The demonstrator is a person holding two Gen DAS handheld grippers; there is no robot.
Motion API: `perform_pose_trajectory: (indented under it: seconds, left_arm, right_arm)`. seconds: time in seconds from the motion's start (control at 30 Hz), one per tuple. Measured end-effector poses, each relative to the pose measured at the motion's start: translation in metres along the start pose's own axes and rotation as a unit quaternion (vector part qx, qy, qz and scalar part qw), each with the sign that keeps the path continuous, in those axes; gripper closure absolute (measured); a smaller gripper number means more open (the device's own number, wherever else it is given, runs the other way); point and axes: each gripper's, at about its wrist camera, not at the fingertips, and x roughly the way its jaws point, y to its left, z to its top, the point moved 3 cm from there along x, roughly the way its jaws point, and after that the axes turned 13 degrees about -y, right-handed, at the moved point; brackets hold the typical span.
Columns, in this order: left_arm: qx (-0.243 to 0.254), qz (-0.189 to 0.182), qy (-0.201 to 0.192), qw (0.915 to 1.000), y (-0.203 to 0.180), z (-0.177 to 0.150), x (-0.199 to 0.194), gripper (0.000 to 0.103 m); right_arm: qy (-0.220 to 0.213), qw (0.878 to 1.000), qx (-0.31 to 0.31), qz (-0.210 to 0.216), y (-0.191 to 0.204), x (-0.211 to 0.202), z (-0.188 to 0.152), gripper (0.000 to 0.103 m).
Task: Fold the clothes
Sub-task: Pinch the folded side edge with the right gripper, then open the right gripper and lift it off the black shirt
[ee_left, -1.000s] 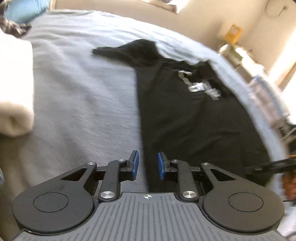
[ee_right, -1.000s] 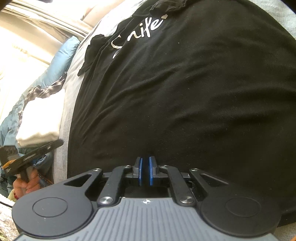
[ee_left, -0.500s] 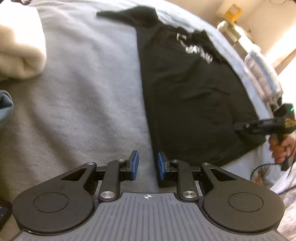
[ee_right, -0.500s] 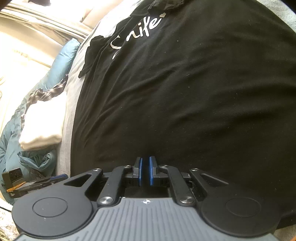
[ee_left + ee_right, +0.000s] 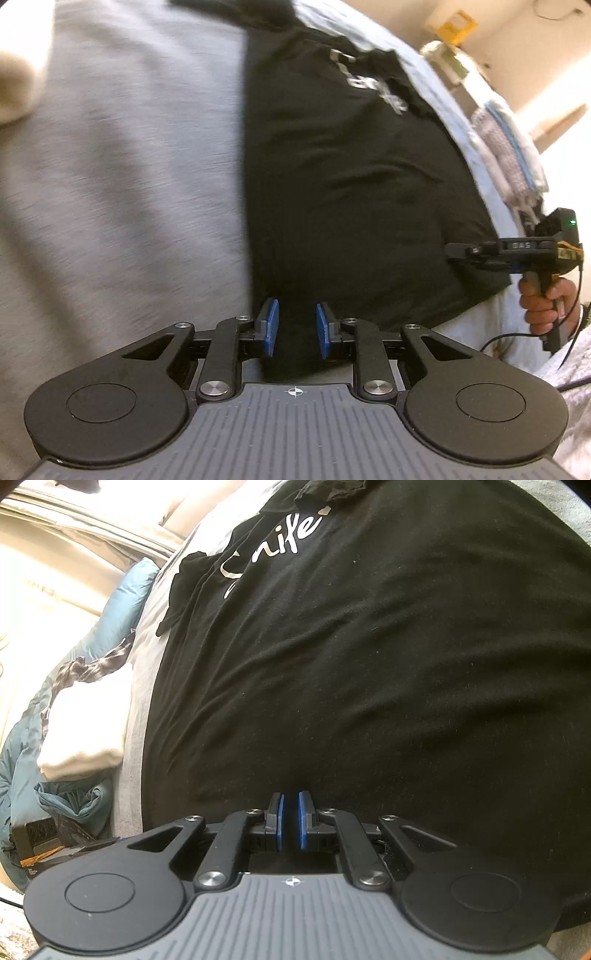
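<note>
A black T-shirt (image 5: 351, 177) with white lettering lies spread flat on the grey bed sheet (image 5: 129, 166). My left gripper (image 5: 296, 328) is open, its blue pads straddling the shirt's near hem close to the left corner. At the shirt's right edge, a hand (image 5: 546, 299) holds my right gripper (image 5: 452, 251). In the right wrist view the T-shirt (image 5: 369, 664) fills the frame. There my right gripper (image 5: 290, 819) has its pads almost together, with dark fabric pinched in the thin gap at the hem.
A folded white cloth (image 5: 88, 723) lies left of the shirt, with a plaid garment (image 5: 88, 668) and a teal duvet (image 5: 125, 598) behind it. Stacked towels (image 5: 509, 155) sit beyond the bed's right edge. A black cable (image 5: 517, 339) hangs below the hand.
My left gripper has dropped and come in over the shirt's near left hem, still open. The right gripper has held its place with its pads unchanged.
</note>
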Motion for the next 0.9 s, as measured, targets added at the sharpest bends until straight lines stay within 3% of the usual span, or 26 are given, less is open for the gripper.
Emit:
perform_pose_trajectory:
  seconds: [0.13, 0.3, 0.4, 0.5, 0.7, 0.9]
  left_arm:
    - [0.008, 0.030, -0.027, 0.9992, 0.005, 0.011, -0.023, 0.080]
    - [-0.002, -0.031, -0.061, 0.9976, -0.012, 0.036, -0.005, 0.080]
    - [0.033, -0.073, -0.054, 0.9953, -0.036, 0.048, 0.033, 0.080]
    - [0.054, -0.081, -0.053, 0.9938, -0.049, 0.056, 0.070, 0.080]
    - [0.039, -0.027, -0.106, 0.9933, -0.012, 0.092, 0.084, 0.083]
    - [0.008, 0.032, -0.165, 0.9857, 0.028, 0.131, 0.088, 0.082]
  right_arm:
    - [0.000, 1.000, 0.005, 0.002, -0.002, 0.000, 0.000, 0.096]
    - [-0.002, 1.000, 0.014, 0.003, -0.003, 0.000, 0.000, 0.096]
    - [-0.001, 1.000, 0.008, 0.000, 0.000, 0.000, 0.000, 0.096]
    - [-0.001, 1.000, 0.002, -0.003, 0.002, 0.000, 0.000, 0.096]
    - [0.001, 1.000, 0.001, -0.002, 0.002, 0.000, 0.001, 0.096]
    - [0.006, 1.000, 0.013, 0.006, -0.004, 0.002, 0.003, 0.096]
